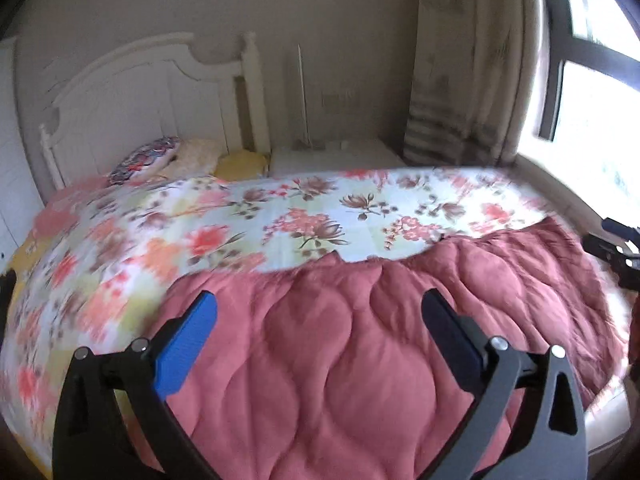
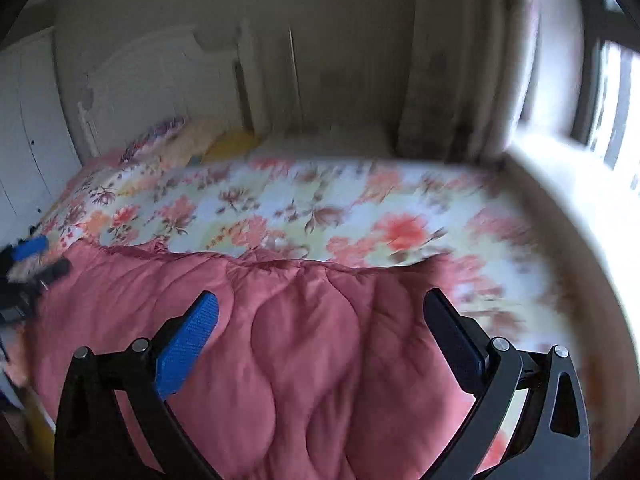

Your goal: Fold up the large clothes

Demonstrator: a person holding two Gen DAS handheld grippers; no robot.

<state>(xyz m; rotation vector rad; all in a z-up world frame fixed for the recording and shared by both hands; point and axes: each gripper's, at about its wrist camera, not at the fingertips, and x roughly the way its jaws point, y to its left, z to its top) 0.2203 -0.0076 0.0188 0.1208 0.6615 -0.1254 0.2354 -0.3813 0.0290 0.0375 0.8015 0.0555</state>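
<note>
Both views were blurred by motion, the right wrist view more so. A pink quilted blanket [image 1: 340, 360] lay spread over the near part of the bed [image 1: 100, 280], on top of a floral sheet [image 1: 312, 216]; its far edge ran unevenly across the sheet, and its surface showed soft puffy ridges. My left claw [image 1: 320, 312] was above the blanket with its two fingers spread wide and nothing between them; I could not tell whether the fingertips touched the fabric. One finger carried a blue pad [image 1: 186, 354]; the other looked dark. My right claw [image 2: 322, 312] was likewise wide open and empty, above the blanket near its right-hand edge, where the floral sheet showed just beside it. In the left wrist view the right claw appeared at the far right edge of the frame, beyond the blanket's edge; in the right wrist view the left claw was a blur at the far left. At the head of the bed stood a white headboard [image 1: 160, 96], with a patterned pillow [image 1: 146, 158] and a yellow cushion [image 1: 240, 164] in front of it. A nightstand [image 1: 332, 156] sat beside the bed, then a curtain [image 1: 468, 64] and a bright window [image 1: 592, 92].
</note>
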